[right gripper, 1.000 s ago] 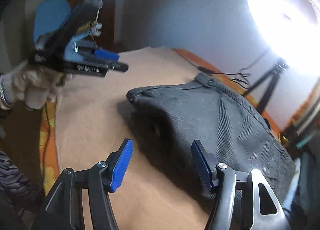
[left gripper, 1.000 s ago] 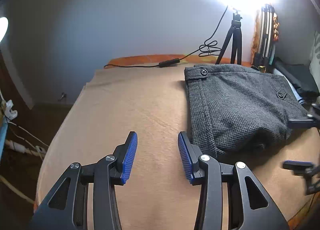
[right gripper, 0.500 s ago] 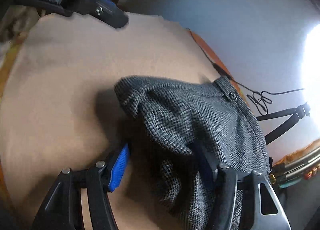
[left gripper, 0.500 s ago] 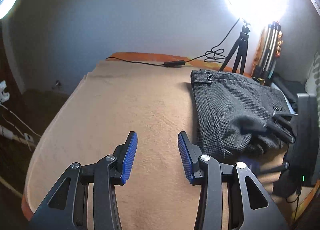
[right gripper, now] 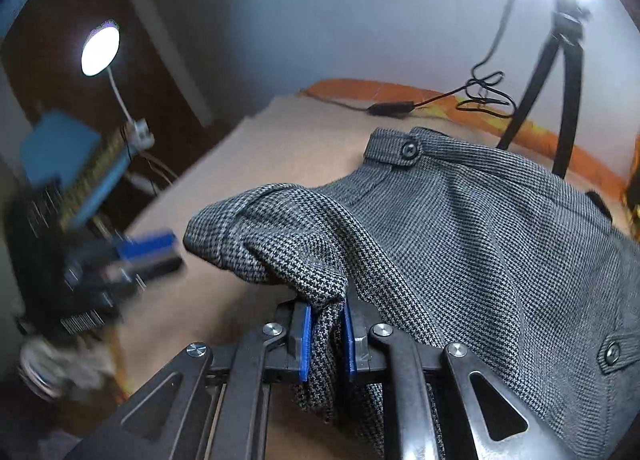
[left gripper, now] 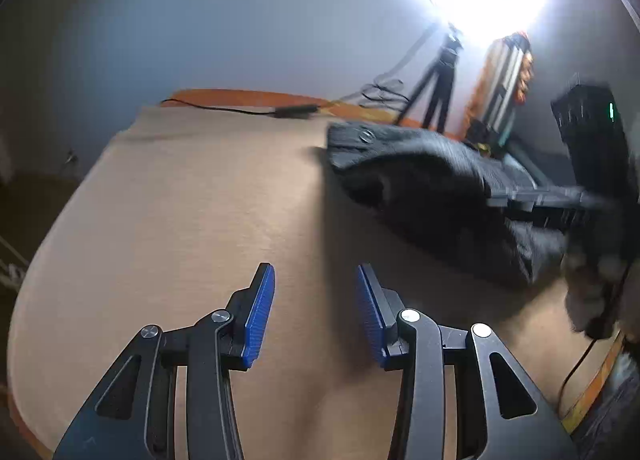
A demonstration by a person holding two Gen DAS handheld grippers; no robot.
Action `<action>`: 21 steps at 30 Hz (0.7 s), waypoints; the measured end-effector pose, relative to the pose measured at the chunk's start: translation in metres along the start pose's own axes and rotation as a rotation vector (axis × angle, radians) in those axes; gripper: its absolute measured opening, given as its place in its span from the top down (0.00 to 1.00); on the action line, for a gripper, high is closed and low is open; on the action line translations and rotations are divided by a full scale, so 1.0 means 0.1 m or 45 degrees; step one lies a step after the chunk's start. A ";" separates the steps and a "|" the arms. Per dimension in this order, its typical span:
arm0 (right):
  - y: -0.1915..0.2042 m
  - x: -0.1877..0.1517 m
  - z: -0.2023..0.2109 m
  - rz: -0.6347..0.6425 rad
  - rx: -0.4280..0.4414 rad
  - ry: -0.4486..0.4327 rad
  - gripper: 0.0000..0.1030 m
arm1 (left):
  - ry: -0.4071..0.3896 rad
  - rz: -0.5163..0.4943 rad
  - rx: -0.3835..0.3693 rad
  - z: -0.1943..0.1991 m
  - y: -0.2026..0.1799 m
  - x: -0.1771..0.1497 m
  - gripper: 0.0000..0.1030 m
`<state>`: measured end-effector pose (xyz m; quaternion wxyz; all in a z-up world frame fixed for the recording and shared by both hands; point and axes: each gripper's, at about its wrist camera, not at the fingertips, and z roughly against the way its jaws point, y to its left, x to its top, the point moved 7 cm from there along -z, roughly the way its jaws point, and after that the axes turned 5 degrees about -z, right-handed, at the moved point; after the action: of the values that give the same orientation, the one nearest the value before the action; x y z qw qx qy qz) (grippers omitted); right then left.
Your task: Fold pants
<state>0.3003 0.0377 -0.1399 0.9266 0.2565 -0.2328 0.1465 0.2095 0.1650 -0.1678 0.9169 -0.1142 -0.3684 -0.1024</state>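
Pinching pants (right gripper: 460, 227), right claw (right gripper: 326, 336), hem hidden

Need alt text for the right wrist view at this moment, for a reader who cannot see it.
The right gripper is shut on a bunched fold of grey houndstooth pants, its blue pads having just closed on the cloth. The pants lie on a tan blanket, button waistband at the far end. The left gripper shows blurred at the left edge.

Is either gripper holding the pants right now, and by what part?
The right gripper has just closed on the pants, pinching a bunched fold at their near edge. The left gripper is open over the bare blanket, holding nothing.
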 end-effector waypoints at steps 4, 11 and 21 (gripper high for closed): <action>0.01 0.01 0.05 -0.069 0.103 0.002 0.89 | 0.064 -0.023 -0.055 -0.29 -0.21 -0.05 0.61; 0.04 -0.03 0.19 -0.126 0.235 0.022 0.63 | -0.040 0.042 0.010 -0.32 -0.18 0.15 0.61; -0.03 -0.21 0.47 -0.092 0.202 -0.053 0.44 | -0.255 0.161 0.257 0.27 0.37 0.29 0.59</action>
<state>0.2665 0.0068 -0.1163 0.9030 0.3403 -0.2303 0.1255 0.2223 0.2054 -0.1338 0.8871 -0.0540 -0.4584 0.0051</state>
